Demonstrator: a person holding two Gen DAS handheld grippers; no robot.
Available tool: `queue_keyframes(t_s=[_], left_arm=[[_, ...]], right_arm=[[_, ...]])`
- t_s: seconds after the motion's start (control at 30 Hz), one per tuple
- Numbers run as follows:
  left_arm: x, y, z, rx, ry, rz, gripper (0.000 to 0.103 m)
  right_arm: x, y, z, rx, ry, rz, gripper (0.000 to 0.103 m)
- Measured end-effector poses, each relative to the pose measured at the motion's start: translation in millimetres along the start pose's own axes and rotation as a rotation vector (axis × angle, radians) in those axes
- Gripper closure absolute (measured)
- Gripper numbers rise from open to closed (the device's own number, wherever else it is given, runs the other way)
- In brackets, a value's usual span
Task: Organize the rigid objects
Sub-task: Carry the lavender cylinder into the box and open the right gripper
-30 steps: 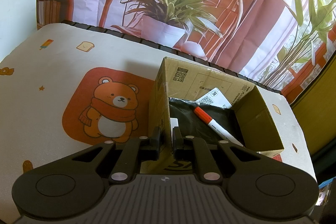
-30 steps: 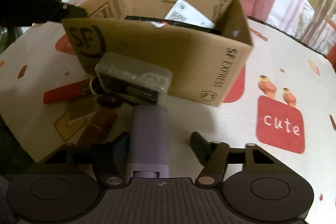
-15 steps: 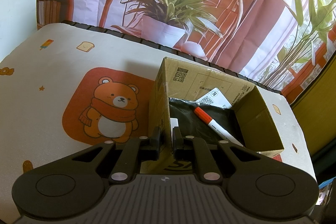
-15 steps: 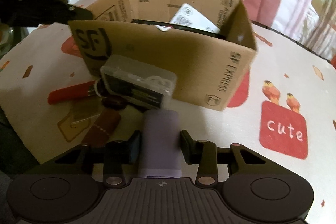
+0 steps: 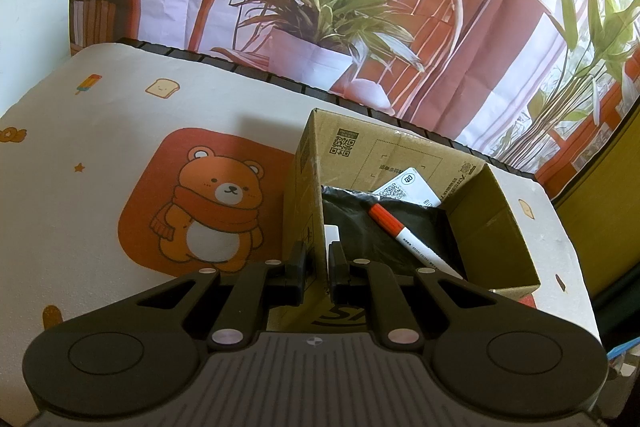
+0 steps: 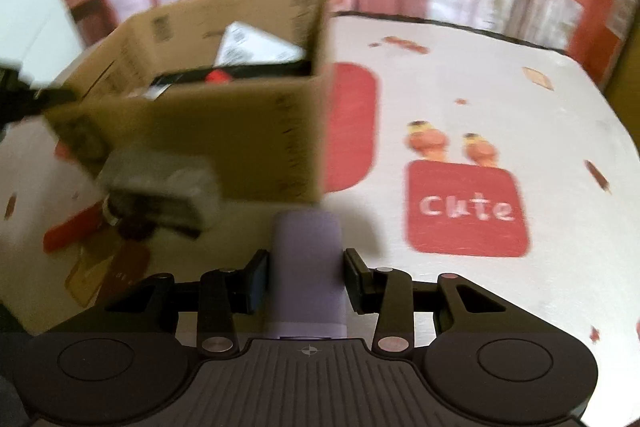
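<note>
The right gripper (image 6: 306, 277) clamps a lilac case (image 6: 307, 267) near the cardboard box (image 6: 224, 131); a clear case (image 6: 160, 183) and red pen (image 6: 72, 231) lie left. The left gripper (image 5: 317, 269) pinches the box's near-left wall.

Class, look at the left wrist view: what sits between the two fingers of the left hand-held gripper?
The near corner wall of the cardboard box is pinched between the left hand-held gripper fingers; the left wrist view shows it.

A marker (image 5: 394, 229) and a card (image 5: 408, 185) lie inside the cardboard box (image 5: 492, 227). A clear case (image 6: 160, 187) sits just before the box's front wall. A keyring (image 6: 120, 239) lies before that case.
</note>
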State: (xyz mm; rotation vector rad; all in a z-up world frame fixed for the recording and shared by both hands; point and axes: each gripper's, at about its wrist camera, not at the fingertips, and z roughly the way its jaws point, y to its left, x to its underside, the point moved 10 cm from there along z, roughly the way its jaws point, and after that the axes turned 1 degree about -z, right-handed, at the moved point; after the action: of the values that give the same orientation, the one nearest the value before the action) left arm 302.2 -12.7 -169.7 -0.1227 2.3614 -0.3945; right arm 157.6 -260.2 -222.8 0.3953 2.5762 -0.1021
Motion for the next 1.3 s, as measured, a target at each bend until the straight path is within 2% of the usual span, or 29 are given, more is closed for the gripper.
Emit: queue_keyframes(t_s=[0.17, 0.3, 0.37, 0.47, 0.6, 0.7, 0.77, 0.93, 1.1, 1.3], left_arm=[[0, 0, 0, 0.002, 0.0, -0.002, 0.091], [-1, 0, -1, 0.002, -0.001, -0.002, 0.091], [0, 0, 0, 0.002, -0.001, -0.002, 0.091], [0, 0, 0, 0.001, -0.001, -0.001, 0.091], [-1, 0, -1, 0.0, 0.0, -0.001, 0.091], [-1, 0, -1, 0.0, 0.0, -0.001, 0.091], [-1, 0, -1, 0.001, 0.0, -0.001, 0.091], [-1, 0, 0, 0.003, 0.001, 0.002, 0.091], [0, 0, 0, 0.005, 0.002, 0.001, 0.091], [0, 0, 0, 0.006, 0.002, 0.0, 0.091]], right_arm=[[-20, -35, -24, 0.058, -0.098, 0.086, 0.066], [-48, -58, -52, 0.055, -0.222, 0.157, 0.066], [-65, -63, -68, 0.058, -0.279, 0.15, 0.066], [-95, -56, -81, 0.031, -0.341, 0.109, 0.066], [-130, -26, -83, -0.045, -0.373, 0.018, 0.066], [-149, 11, -65, -0.131, -0.357, -0.064, 0.066], [-154, 35, -46, -0.168, -0.316, -0.113, 0.066], [-150, 83, 6, -0.249, -0.187, -0.114, 0.066], [-135, 105, 42, -0.244, -0.076, -0.109, 0.066], [-123, 104, 59, -0.23, -0.02, -0.048, 0.066]])
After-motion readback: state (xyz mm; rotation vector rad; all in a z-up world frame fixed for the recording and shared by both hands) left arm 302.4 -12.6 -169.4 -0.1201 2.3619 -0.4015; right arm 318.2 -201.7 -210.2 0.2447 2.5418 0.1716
